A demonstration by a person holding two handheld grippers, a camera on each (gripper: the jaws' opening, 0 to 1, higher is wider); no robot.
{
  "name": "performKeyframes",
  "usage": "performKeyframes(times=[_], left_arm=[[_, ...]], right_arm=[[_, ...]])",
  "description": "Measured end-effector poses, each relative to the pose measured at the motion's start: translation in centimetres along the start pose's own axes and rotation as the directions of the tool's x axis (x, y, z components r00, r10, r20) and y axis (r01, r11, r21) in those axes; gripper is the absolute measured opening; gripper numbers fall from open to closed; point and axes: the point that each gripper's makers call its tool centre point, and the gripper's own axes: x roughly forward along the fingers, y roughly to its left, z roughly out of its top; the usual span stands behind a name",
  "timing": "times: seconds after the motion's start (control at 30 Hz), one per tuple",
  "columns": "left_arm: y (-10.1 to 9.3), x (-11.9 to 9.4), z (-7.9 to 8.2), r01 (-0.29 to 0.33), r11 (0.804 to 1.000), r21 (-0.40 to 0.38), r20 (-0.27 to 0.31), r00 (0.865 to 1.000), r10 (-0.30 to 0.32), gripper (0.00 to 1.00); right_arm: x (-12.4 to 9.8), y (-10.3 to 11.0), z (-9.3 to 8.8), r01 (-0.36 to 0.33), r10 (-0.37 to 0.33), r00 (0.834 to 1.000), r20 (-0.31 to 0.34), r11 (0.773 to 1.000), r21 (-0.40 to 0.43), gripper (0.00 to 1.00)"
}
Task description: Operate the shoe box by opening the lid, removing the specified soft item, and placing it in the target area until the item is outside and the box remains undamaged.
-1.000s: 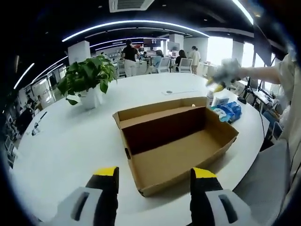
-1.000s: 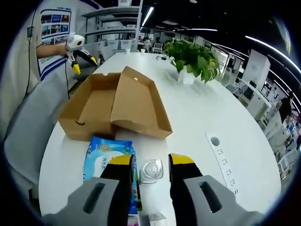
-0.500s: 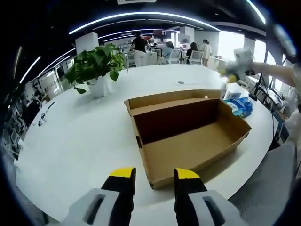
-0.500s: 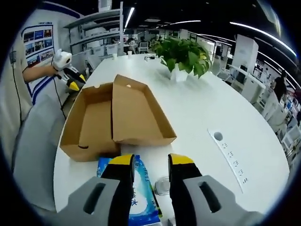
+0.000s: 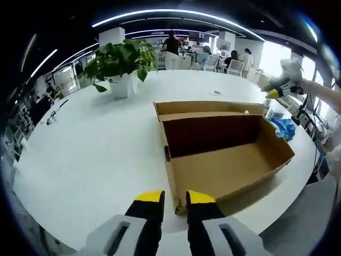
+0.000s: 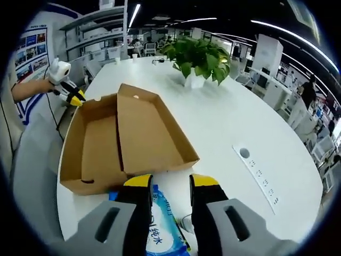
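While the broad, glossy white table (image 5: 80, 160) curves away on every side, the shoe box (image 5: 224, 154) sits open on it: plain brown corrugated cardboard, rectangular, its lid (image 6: 152, 130) folded back and lying flat beside the tray, whose matte floor shows bare. Farther along the table stands a leafy green plant (image 5: 121, 61) in a white pot. A soft blue plastic wipes pack (image 6: 162, 229), crinkled and printed, lies on the table outside the box, just off its short end.

Compared with a second ago, the left gripper (image 5: 175, 198) has narrowed its yellow-tipped jaws from wide apart to a slim gap, holding nothing, with the box's near corner just beyond the tips. The right gripper (image 6: 166, 184) keeps its jaws parted and empty; the pack now lies between and under them, where a clear cap showed earlier.
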Motion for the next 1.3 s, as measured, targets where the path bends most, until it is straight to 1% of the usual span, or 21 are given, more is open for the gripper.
performKeyframes(times=[0.13, 0.23, 0.33, 0.47, 0.53, 0.67, 0.77, 0.83, 0.93, 1.0, 1.13, 1.3], left_arm=[[-0.1, 0.4, -0.3, 0.005, 1.000, -0.016, -0.012, 1.000, -0.005, 0.11], [-0.1, 0.5, -0.4, 0.004, 0.999, -0.032, -0.011, 1.000, -0.004, 0.06], [0.1, 0.6, -0.5, -0.001, 0.999, -0.054, -0.011, 1.000, 0.001, 0.05], [0.1, 0.6, -0.6, 0.001, 0.998, -0.064, -0.011, 1.000, -0.002, 0.05], [0.0, 0.6, -0.6, 0.003, 0.998, -0.063, -0.013, 1.000, -0.004, 0.05], [0.0, 0.6, -0.6, 0.002, 0.999, -0.053, -0.023, 1.000, -0.003, 0.05], [0.0, 0.6, -0.6, 0.001, 0.999, -0.047, -0.027, 1.000, -0.002, 0.05], [0.0, 0.6, -0.6, 0.001, 0.999, -0.044, -0.028, 1.000, -0.002, 0.05], [-0.1, 0.6, -0.6, 0.000, 0.999, -0.038, -0.030, 1.000, -0.001, 0.05], [-0.1, 0.6, -0.6, 0.000, 0.999, -0.034, -0.032, 0.999, -0.001, 0.05], [-0.1, 0.6, -0.6, 0.002, 0.999, -0.034, -0.037, 0.999, -0.003, 0.05], [-0.1, 0.6, -0.7, 0.003, 0.999, -0.037, -0.036, 0.999, -0.005, 0.05]], right_arm=[[1.0, 0.4, 0.1, 0.008, -0.007, 1.000, -0.010, 1.000, 0.028, 0.27], [1.6, 0.5, 0.4, 0.021, -0.020, 1.000, -0.016, 0.999, 0.049, 0.26], [2.1, 0.4, 0.4, 0.044, -0.042, 0.999, -0.034, 0.997, 0.063, 0.26], [2.9, 0.1, 0.0, 0.071, -0.066, 0.996, -0.063, 0.994, 0.083, 0.26], [3.2, 0.0, 0.0, 0.082, -0.076, 0.995, -0.070, 0.992, 0.093, 0.25], [4.0, -0.6, 0.0, 0.109, -0.098, 0.992, -0.076, 0.982, 0.155, 0.25], [4.6, -0.8, -0.2, 0.123, -0.108, 0.990, -0.092, 0.977, 0.173, 0.25], [5.2, -1.0, -0.3, 0.129, -0.110, 0.989, -0.102, 0.970, 0.208, 0.24], [5.9, -1.3, -0.5, 0.141, -0.116, 0.986, -0.116, 0.961, 0.239, 0.24], [6.4, -1.4, -0.7, 0.148, -0.115, 0.985, -0.131, 0.949, 0.278, 0.23], [7.3, -1.8, -0.9, 0.161, -0.119, 0.982, -0.148, 0.935, 0.316, 0.23], [8.1, -2.0, -1.2, 0.195, -0.133, 0.975, -0.179, 0.901, 0.389, 0.19]])
